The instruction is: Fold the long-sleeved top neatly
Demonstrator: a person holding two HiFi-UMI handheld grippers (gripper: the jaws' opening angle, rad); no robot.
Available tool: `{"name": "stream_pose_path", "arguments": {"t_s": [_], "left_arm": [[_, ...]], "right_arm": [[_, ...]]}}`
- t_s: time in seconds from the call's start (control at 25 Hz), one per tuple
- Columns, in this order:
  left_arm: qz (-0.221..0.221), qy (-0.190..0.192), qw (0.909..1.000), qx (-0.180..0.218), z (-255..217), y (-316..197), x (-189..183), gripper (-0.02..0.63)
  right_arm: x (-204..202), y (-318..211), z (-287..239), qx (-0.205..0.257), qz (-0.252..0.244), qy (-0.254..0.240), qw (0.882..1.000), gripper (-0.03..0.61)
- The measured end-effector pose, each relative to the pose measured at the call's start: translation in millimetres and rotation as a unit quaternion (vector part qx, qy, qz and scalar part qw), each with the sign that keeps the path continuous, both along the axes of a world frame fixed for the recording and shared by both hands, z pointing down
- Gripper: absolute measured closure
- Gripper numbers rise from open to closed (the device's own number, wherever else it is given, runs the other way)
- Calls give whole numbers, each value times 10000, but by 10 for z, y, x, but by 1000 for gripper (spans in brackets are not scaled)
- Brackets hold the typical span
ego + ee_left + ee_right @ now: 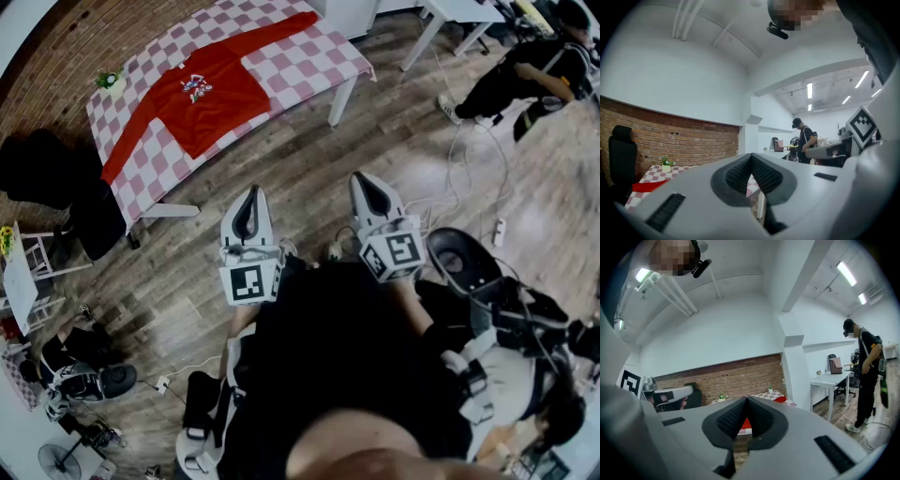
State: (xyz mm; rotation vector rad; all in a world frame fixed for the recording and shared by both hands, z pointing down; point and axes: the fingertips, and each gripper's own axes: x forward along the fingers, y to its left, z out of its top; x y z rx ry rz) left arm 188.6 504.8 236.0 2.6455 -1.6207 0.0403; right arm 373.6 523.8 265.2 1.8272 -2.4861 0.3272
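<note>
Our grey left gripper (250,202) and right gripper (373,197) are closed, empty; the limp red long-sleeved top (211,98), probably light, we'd pinch at a cuff.

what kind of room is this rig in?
Likely an office or lab set up for recording: brick wall, checkered-cloth table with a red top spread flat, white desk, cables across the wood floor.

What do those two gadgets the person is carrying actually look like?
The left tool and the right tool are matching pale grey plastic shells, broad at the back and tapering to a point. Dark, ribbed pads line the inside of the jaws. Each tool carries a white cube printed with black square markers. The person wears black clothing.
</note>
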Motion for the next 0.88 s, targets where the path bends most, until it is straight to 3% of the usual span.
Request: {"name": "stream_pose_path", "arguments": {"t_s": [0.36,0.56,0.68,0.88], "left_arm": [[1,67,10000,-19,18,-32,-51,614],[24,110,9999,-3,22,-81,-132,614],[38,129,9999,-3,38,-119,-219,614],[76,144,9998,-85,92,-169,-433,614]], "right_arm": [[-69,-27,-43,73,-45,4,10000,572],[-129,-85,-88,223,54,-268,9994,567],[-198,-140,-43,182,132,-307,9993,435],[-383,-205,65,3,236,-185,9996,426]]}}
